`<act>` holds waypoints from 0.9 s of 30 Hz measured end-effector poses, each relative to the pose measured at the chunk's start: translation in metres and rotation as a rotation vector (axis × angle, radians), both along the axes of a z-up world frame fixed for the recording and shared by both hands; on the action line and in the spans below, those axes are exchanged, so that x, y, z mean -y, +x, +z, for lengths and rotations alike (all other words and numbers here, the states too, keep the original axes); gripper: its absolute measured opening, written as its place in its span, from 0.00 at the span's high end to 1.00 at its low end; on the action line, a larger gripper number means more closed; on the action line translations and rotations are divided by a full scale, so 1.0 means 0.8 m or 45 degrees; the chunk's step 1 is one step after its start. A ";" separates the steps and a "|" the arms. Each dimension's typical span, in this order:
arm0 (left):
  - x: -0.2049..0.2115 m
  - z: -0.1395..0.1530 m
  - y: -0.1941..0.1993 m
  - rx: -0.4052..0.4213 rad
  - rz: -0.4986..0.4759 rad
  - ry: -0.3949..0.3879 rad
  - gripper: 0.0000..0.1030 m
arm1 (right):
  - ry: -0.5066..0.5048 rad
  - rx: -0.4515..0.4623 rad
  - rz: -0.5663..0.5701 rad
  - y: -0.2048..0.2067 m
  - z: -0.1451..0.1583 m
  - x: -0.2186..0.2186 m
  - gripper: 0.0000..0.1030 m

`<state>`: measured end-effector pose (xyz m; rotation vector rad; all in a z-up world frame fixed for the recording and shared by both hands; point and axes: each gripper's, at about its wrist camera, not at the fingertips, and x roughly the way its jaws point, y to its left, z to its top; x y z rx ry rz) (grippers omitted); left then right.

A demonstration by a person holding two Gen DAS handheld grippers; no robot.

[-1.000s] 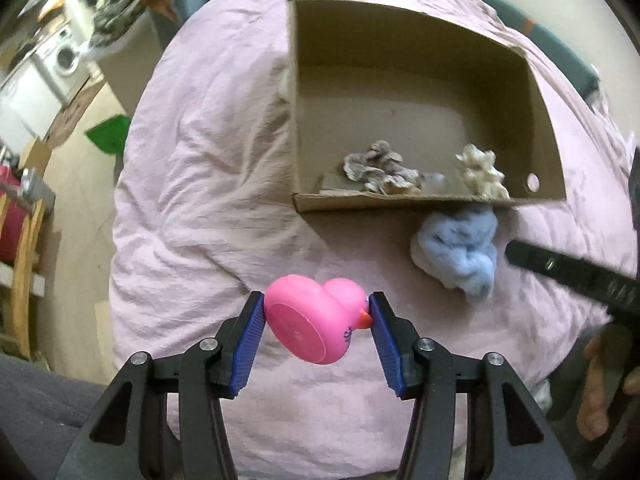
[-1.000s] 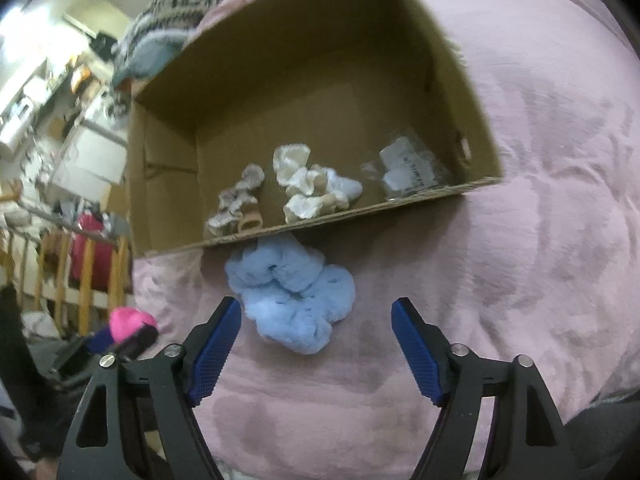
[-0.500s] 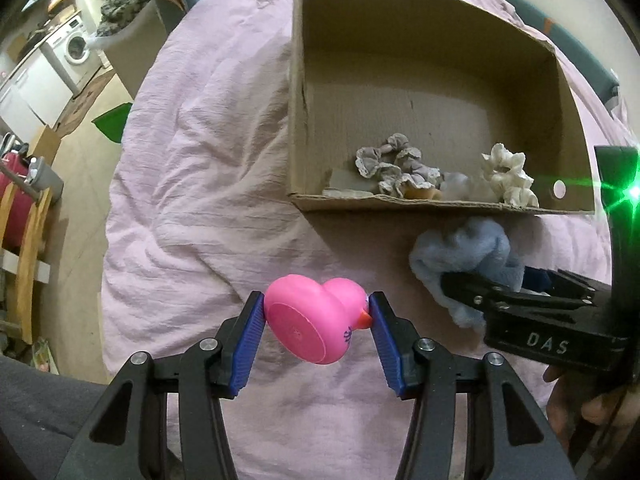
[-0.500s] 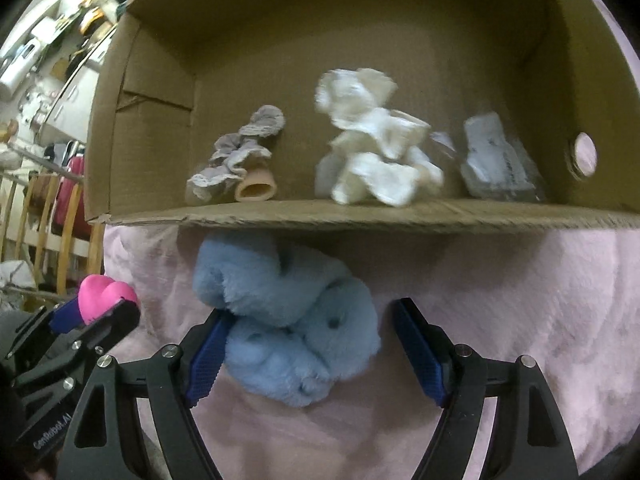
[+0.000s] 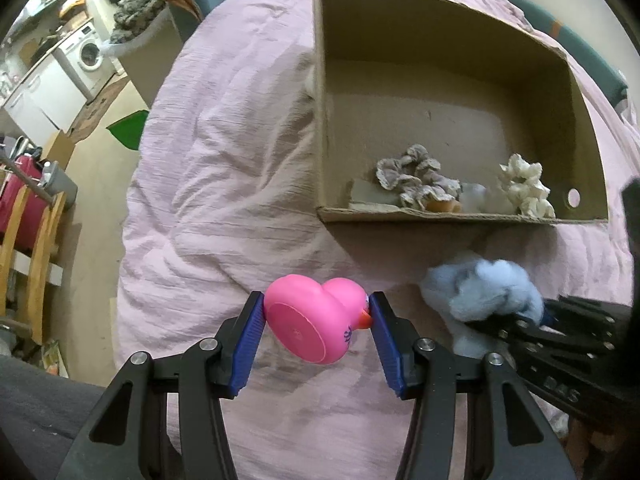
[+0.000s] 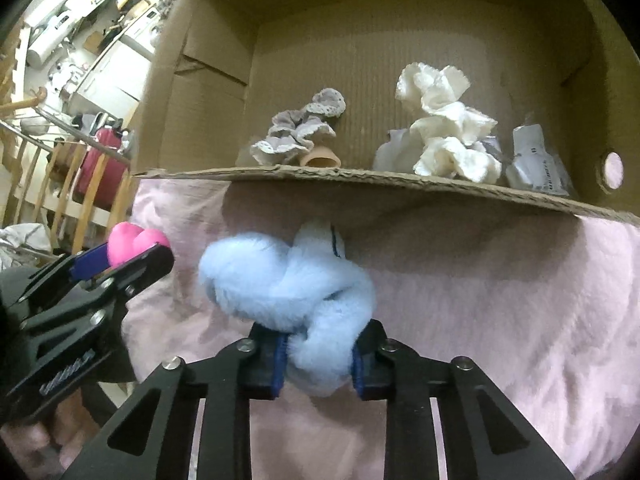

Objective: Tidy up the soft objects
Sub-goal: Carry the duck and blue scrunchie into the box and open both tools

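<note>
My left gripper is shut on a pink rubber duck and holds it above the pink bedspread, left of the box front. My right gripper is shut on a fluffy light blue scrunchie, just in front of the cardboard box. The scrunchie also shows in the left wrist view, with the right gripper on it. The left gripper with the duck shows at the left of the right wrist view. Inside the box lie a grey frilly scrunchie and a white one.
A small plastic packet lies in the box's right corner, near a round hole in the wall. Left of the bed are a wooden rail, a red suitcase and a washing machine.
My right gripper has closed on the blue scrunchie, which now bunches up between its pads. The left gripper still holds the duck, with the box slightly closer in its view.
</note>
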<state>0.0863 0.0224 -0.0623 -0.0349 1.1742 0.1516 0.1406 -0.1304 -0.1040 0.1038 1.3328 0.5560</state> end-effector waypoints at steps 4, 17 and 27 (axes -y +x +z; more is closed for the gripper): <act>-0.007 0.006 -0.002 0.027 0.023 -0.003 0.53 | 0.012 0.027 0.001 -0.016 0.017 0.012 0.75; -0.005 0.036 -0.025 0.148 0.015 -0.008 0.53 | 0.086 0.120 -0.026 -0.061 0.070 0.035 0.75; -0.002 0.069 -0.033 0.296 0.017 -0.024 0.53 | 0.196 0.257 -0.146 -0.055 0.117 0.064 0.75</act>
